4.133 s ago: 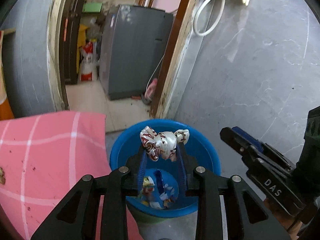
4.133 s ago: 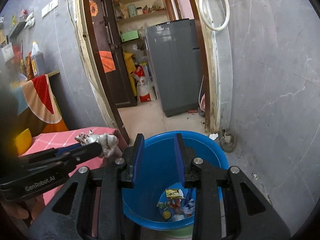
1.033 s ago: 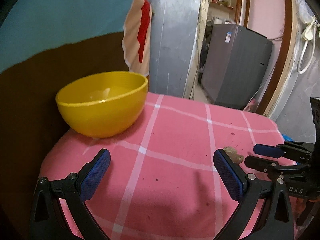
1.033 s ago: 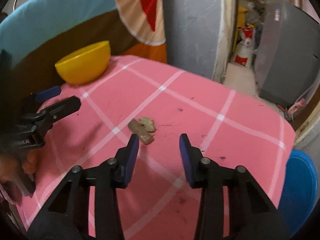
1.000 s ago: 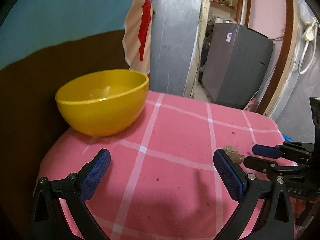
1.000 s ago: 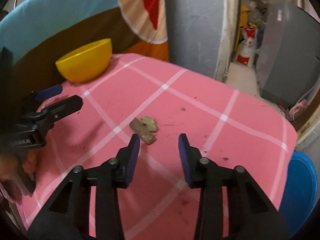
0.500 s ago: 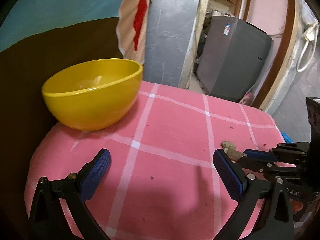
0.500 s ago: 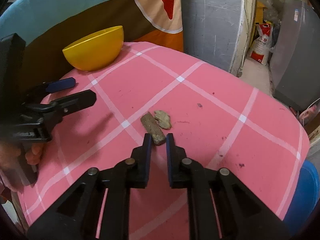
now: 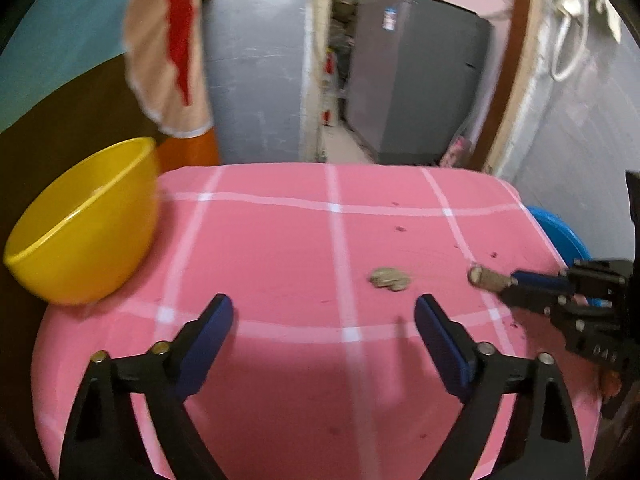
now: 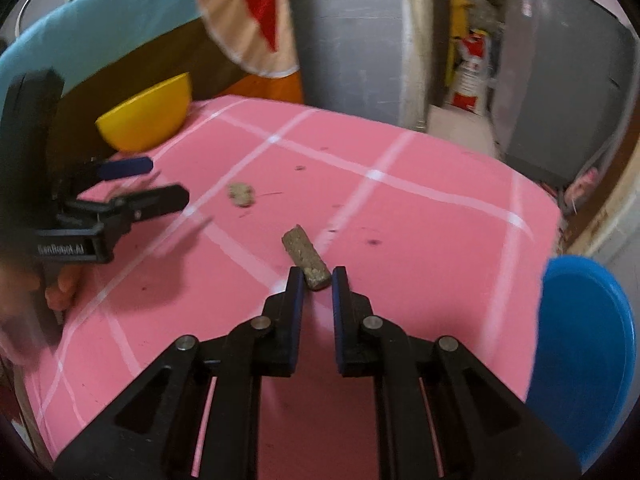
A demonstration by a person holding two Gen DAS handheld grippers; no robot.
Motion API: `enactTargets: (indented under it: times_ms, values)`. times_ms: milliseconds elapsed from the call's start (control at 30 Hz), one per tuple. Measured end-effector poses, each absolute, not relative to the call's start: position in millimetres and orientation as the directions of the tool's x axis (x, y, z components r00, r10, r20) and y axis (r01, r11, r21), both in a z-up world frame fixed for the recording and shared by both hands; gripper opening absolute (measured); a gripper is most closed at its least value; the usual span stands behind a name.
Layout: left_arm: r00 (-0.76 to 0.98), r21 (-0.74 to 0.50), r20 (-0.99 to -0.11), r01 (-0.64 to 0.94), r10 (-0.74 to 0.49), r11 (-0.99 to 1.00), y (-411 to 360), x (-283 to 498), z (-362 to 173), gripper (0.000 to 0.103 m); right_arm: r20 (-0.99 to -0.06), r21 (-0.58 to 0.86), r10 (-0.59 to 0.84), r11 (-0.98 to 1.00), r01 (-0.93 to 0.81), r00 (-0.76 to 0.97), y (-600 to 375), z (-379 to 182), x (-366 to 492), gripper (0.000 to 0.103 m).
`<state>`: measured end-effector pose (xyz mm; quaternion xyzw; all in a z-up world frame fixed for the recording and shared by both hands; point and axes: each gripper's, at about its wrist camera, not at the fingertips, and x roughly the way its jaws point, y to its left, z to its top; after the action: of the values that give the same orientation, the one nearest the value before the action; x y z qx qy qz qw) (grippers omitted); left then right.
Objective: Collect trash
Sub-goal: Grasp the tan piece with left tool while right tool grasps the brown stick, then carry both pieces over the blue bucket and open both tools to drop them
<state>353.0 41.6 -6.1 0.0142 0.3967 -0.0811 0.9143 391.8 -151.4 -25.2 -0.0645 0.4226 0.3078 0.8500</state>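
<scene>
Pink cloth with white grid lines (image 9: 280,240) over the counter, stained with small dark specks. Yellow plastic bowl (image 9: 84,220) at far-left corner, against brown-and-teal backing. Blue bin (image 10: 584,360) off the counter's right edge, lower than the top; contents not visible.

Trash, two pieces:
- Brownish stick-shaped scrap (image 10: 306,258), short and blocky, rough-textured. Near end pinched between the blue pads of the right tongs (image 10: 316,280); far end pointing away over the cloth. Seen from left wrist view as a stub (image 9: 486,278) projecting from the pad tips. Lifted or resting on the cloth: cannot tell.
- Crumpled greenish-tan wad (image 9: 390,279), flat on the cloth near a white line, apart from the stick. Lying loose, untouched.

Right tongs: closed on the stick, pads narrow and parallel.

Left tongs (image 9: 324,316): jaws wide but closing; nothing between the pads, only bare cloth. Wad ahead of them, nearer the right pad. From right wrist view, left tongs (image 10: 160,184) at left edge over the cloth, fingers of a hand (image 10: 60,288) visible beneath the handle.

Motion blur across both views, strongest at the bowl and background. Grey appliance (image 9: 416,80) through the doorway behind.
</scene>
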Motion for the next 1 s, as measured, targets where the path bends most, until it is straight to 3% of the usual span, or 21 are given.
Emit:
enactTargets:
  times_ms: [167, 467, 733, 1000]
  values:
    - [0.63, -0.021, -0.76, 0.228, -0.163, 0.973, 18.8, 369.1, -11.0, 0.058, -0.742, 0.179, 0.469, 0.827, -0.533, 0.478, -166.8, -24.5, 397.8, 0.034]
    - [0.566, 0.007, -0.809, 0.276, -0.157, 0.961, 3.3, 389.1, -21.1, 0.025, -0.722, 0.195, 0.487, 0.825, -0.53, 0.491, -168.1, -24.4, 395.0, 0.034]
    - [0.591, 0.004, -0.792, 0.257, -0.153, 0.966, -2.4, 378.5, -17.9, 0.023, -0.692, 0.214, 0.504, 0.827, -0.52, 0.517, -174.4, -20.8, 387.7, 0.034]
    - [0.727, -0.051, -0.657, 0.224, -0.201, 0.973, -8.9, 344.3, 16.6, 0.023, -0.583, 0.216, 0.523, 0.837, -0.502, 0.622, -189.5, 1.8, 363.1, 0.034]
